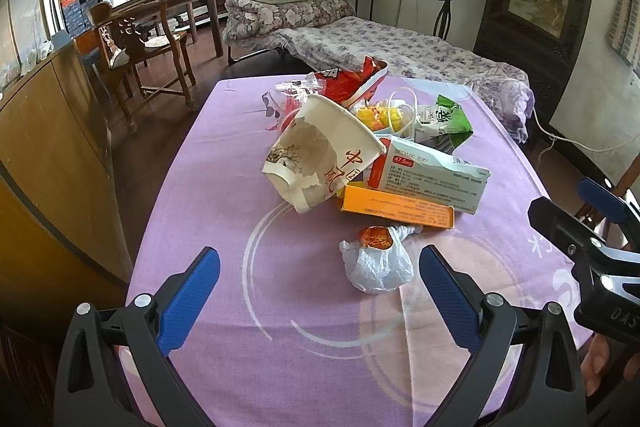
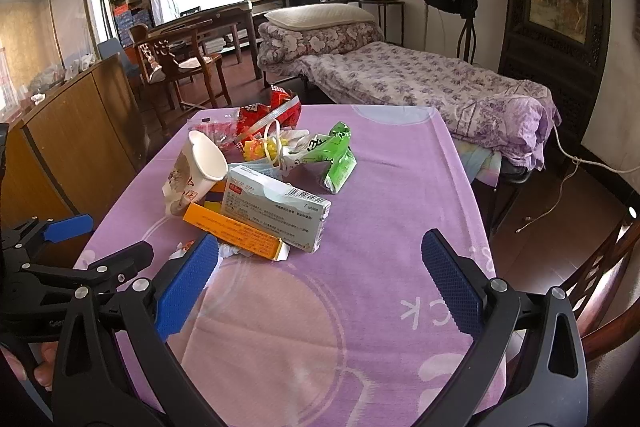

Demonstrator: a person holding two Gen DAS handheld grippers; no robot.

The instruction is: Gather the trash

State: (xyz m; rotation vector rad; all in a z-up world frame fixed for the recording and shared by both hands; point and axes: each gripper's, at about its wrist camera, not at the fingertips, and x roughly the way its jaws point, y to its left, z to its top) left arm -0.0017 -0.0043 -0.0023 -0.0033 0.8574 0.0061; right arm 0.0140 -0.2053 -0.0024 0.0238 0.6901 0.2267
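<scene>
**Left wrist view: trash heap on the purple cloth, both grippers empty**

Left wrist view, landmark = torn paper cup point(image 1: 320, 151), lying on its side, mouth toward the far end, red characters on its wall.

- Table point(image 1: 208, 163) covered by purple cloth with pale circle pattern. Trash sits in one pile around the cup.
- Just right of the cup: white medicine box point(image 1: 432, 179), resting on top of an orange box point(image 1: 396, 209). Both touch the cup's lower side.
- Behind the cup: red snack bag point(image 1: 352, 79), crumpled. Behind and right: yellow wrapper bits point(image 1: 376, 117) under a white plastic loop, then a green packet point(image 1: 448, 119).
- In front of the cup, nearer the camera and apart from the boxes: white plastic bag wad point(image 1: 378, 263) with a red-orange wrapper on top.
- Left gripper point(image 1: 320, 303): fingers spread wide, nothing between them, hovering above the cloth in front of the cup. The bag wad lies just inside the right finger point(image 1: 448, 299), not touching that I can tell.

Right wrist view:
- Right gripper point(image 2: 320, 287): fingers spread wide, empty, over bare cloth in front and right of the cup point(image 2: 200, 167). Left finger point(image 2: 188, 287) sits near the orange box end point(image 2: 240, 233).
- Green packet point(image 2: 338, 157) lies right of the cup, beyond the medicine box point(image 2: 280, 207).
- Left gripper also visible at the frame's left edge.
</scene>
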